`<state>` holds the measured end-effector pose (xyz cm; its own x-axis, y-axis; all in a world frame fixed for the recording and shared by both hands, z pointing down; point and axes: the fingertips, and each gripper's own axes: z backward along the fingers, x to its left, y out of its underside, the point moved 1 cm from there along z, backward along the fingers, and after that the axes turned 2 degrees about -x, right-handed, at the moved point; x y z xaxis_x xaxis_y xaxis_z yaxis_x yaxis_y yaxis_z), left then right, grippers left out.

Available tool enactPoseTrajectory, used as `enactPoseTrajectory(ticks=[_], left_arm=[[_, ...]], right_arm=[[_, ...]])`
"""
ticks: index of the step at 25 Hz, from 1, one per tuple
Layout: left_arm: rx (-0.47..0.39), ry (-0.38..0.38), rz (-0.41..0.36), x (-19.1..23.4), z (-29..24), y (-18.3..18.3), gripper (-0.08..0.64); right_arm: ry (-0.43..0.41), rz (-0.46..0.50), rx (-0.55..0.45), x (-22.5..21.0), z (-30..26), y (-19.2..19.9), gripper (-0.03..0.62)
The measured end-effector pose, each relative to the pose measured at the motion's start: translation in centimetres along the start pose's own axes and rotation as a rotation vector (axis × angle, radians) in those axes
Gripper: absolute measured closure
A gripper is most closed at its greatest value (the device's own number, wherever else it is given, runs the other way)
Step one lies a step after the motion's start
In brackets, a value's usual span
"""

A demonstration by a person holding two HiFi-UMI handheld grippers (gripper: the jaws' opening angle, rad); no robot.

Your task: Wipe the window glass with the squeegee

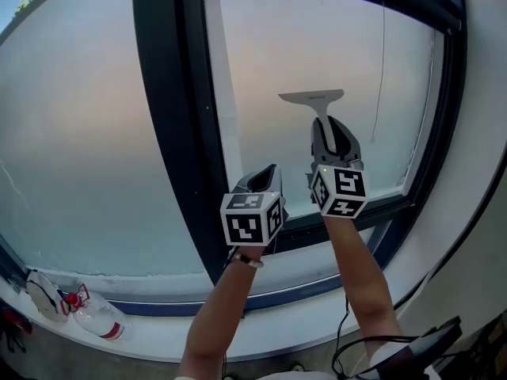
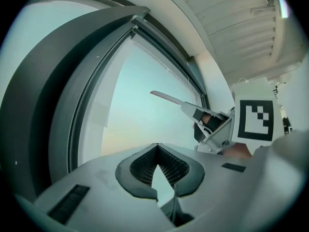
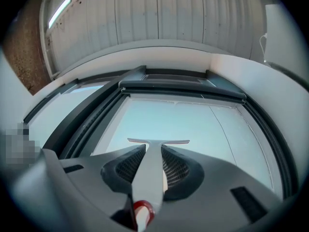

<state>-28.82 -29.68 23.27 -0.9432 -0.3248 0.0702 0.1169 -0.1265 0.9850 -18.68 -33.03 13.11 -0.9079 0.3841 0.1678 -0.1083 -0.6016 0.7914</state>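
Observation:
The squeegee point(image 1: 311, 97) is white, with its blade held level against the right window pane point(image 1: 333, 38) about midway up. My right gripper point(image 1: 333, 133) is shut on its handle from below. In the right gripper view the handle point(image 3: 152, 170) runs between the pads up to the blade point(image 3: 158, 142), with a red part at the handle's base. My left gripper point(image 1: 266, 177) hangs lower and to the left, near the pane's bottom frame, shut and holding nothing. The left gripper view shows its jaws point(image 2: 155, 151) meeting at the tips, with the squeegee point(image 2: 166, 98) and right gripper point(image 2: 212, 127) to its right.
A thick dark mullion point(image 1: 170, 117) divides the right pane from a large left pane point(image 1: 71, 133). On the white sill at the lower left lie a clear bottle with a red cap point(image 1: 99, 317) and a white object point(image 1: 43, 291). Black cables point(image 1: 372, 345) trail at the lower right.

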Motion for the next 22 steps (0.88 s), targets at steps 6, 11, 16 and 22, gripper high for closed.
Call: enactPoseTrajectory(ticks=[6,11,16,22], left_arm=[[-0.078,-0.066,-0.059,-1.6,-2.7,-6.4,0.56],[-0.112,-0.077,-0.101,-1.2,-3.8,-9.9,0.56],[-0.13,-0.076,-0.099,0.2,-4.6,-11.1,0.56],[-0.146,-0.074,-0.107,1.3,-4.7,-11.9,0.56]], right_arm=[[-0.041,-0.014,-0.12,-3.2,-5.7,-7.3,0.506],[-0.043,-0.022,-0.163,-3.4,-9.3,-10.2,0.506],[-0.046,-0.03,-0.173,-3.0,-12.1,-11.0,0.506],[-0.039,-0.034,-0.161,-2.9,-14.3,-11.4,0.506]])
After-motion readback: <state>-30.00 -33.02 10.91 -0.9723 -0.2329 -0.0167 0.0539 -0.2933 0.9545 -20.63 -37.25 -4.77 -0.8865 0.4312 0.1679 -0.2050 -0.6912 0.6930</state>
